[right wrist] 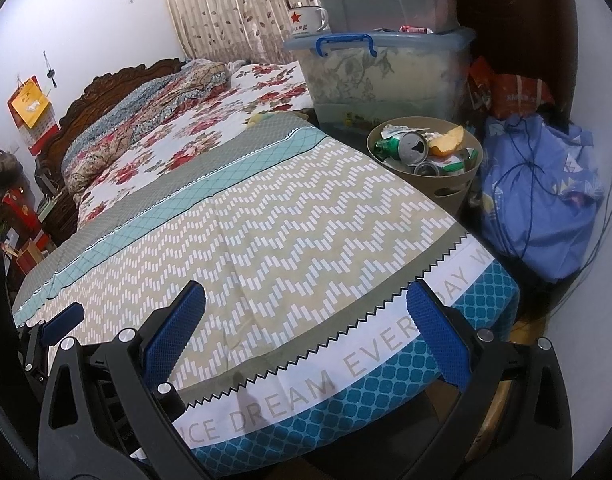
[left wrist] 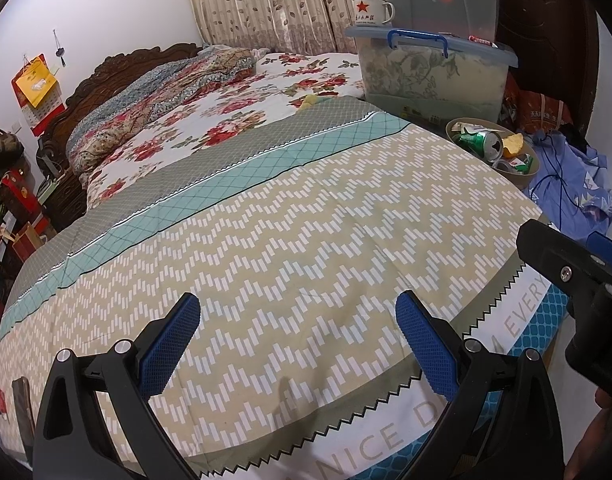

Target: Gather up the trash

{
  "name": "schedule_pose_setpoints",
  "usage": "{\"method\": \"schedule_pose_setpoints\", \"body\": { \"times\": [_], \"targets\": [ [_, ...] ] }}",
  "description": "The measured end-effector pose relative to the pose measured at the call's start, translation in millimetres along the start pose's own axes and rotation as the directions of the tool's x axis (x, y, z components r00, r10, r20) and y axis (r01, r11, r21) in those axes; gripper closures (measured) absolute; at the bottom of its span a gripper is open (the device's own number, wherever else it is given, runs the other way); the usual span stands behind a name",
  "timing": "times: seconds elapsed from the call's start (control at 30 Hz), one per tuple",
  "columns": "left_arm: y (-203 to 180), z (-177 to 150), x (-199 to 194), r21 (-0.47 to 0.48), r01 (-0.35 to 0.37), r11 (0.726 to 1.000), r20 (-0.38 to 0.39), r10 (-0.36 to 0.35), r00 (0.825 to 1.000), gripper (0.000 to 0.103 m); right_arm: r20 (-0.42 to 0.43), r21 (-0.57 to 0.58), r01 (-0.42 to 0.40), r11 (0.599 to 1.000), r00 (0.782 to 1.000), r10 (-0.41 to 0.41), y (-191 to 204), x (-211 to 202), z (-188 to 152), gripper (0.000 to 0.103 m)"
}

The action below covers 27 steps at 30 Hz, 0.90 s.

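Note:
A tan trash basket (right wrist: 457,190) stands on the floor beside the bed's right side. It holds a green can (right wrist: 401,147), another can, an orange peel (right wrist: 447,141) and wrappers. It also shows in the left wrist view (left wrist: 531,174) with the green can (left wrist: 481,142). My left gripper (left wrist: 298,312) is open and empty over the zigzag bedspread (left wrist: 290,240). My right gripper (right wrist: 306,300) is open and empty over the bed's foot edge. The right gripper's body shows at the right of the left wrist view (left wrist: 577,272).
A clear storage box with blue handles (right wrist: 381,76) stands behind the basket, with a red-star enamel mug (right wrist: 306,20) on its lid. A blue cloth bundle with cords (right wrist: 541,196) lies right of the basket. Floral bedding and a carved headboard (right wrist: 118,84) are further back.

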<state>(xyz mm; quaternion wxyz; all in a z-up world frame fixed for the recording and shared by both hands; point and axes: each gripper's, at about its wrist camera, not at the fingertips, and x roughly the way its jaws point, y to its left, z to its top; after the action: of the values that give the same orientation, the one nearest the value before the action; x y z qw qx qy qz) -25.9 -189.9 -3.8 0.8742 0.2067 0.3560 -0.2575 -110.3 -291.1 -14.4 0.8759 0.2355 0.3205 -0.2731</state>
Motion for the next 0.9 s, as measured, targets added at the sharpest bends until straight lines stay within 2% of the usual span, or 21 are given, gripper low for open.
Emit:
{"method": "schedule_pose_setpoints", "body": {
  "times": [0.9],
  "targets": [
    [-1.6,1.6,-2.7,0.019,0.020,1.000,0.017,-0.020,1.000,0.009,-0.002,0.001,0.000,1.000,1.000,0.000,-1.2,0.4,-0.1,0.003]
  ]
}}
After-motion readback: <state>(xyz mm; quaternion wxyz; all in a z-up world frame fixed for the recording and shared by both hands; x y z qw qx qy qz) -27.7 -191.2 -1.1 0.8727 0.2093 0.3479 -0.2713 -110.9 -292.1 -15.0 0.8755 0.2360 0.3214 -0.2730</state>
